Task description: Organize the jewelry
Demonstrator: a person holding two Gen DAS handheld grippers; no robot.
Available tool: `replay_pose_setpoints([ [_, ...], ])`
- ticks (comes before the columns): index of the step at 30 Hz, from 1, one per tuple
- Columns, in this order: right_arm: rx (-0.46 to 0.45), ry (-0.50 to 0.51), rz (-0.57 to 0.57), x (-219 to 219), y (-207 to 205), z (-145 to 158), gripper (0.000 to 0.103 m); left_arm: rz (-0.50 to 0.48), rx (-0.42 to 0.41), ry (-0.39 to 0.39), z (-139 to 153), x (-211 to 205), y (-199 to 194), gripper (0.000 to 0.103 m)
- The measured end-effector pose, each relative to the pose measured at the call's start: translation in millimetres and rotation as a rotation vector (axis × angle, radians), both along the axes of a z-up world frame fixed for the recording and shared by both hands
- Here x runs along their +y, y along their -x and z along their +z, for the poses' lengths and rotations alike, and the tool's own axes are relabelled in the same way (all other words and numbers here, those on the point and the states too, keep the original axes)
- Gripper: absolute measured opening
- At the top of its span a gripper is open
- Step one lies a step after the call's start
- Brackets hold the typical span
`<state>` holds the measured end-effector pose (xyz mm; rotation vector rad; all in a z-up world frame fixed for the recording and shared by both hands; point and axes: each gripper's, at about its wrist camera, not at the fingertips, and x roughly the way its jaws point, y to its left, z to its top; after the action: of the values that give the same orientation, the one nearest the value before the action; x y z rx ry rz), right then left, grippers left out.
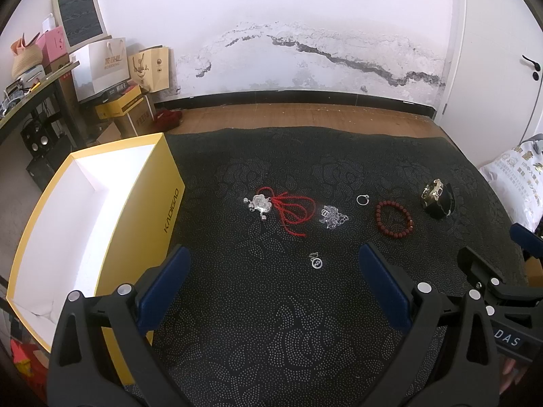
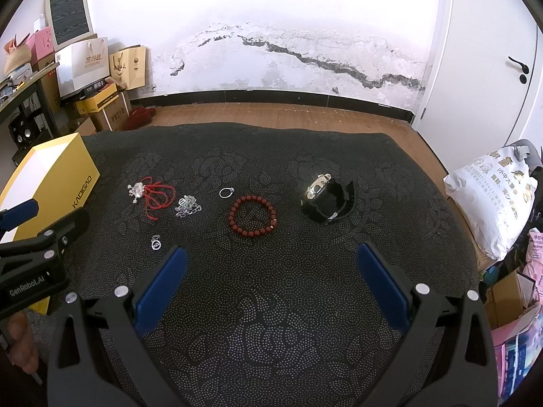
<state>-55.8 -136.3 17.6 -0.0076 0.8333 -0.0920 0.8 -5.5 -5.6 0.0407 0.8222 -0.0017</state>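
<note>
Nothing packed yet, by the look of it: all pieces lie on the dark patterned cloth [image 2: 271, 322], w/ the yellow box [image 1: 142, 203] as the landmark at its left edge, open top, white inside, no jewelry seen in it.

Largest to smallest, measured from the box:
- Watch [image 2: 325, 200], black strap: farthest from the box, standing partly on edge. Prob. best for the right gripper [image 2: 271, 271]; pinch across the strap, not the face.
- Red bead bracelet [image 2: 253, 217]: just boxward of the watch, flat. Bite one side of the loop so beads don't roll.
- Red cord necklace w/ silver pendant [image 1: 268, 205]: closest to the box. Likely first pick for the left gripper [image 1: 275, 268]; take it at the pendant end, lift high enough that the cord clears the box wall.
- Silver chain [image 1: 332, 217]: heaped just past the cord. Grab the middle of the heap.
- Ring [image 1: 362, 199]: between chain and bracelet, v. thin; close slow, straight down.
- Small silver charm [image 1: 315, 261]: nearest the left gripper, same care.

Both grippers hover above the cloth, spread wide, holding nothing.
</note>
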Motion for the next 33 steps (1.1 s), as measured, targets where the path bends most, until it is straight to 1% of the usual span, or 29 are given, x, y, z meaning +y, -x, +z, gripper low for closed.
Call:
replay_pose_setpoints([
  [23,-0.003,-0.001,0.002,0,0,1,0.097,0.005,0.003,0.006,1,3,-1,0.097],
  [27,0.003,-0.002,-0.004,-2,0,0,0.097,0.001,0.006,0.007,-3,5,-1,0.097],
  [31,0.008,-0.004,-0.008,-5,-3,-2,0.097,0.008,0.026,0.014,-14,8,-7,0.097],
  [33,0.009,-0.008,-0.009,-6,-4,-2,0.097,0.002,0.049,0.037,-20,10,-13,0.097],
])
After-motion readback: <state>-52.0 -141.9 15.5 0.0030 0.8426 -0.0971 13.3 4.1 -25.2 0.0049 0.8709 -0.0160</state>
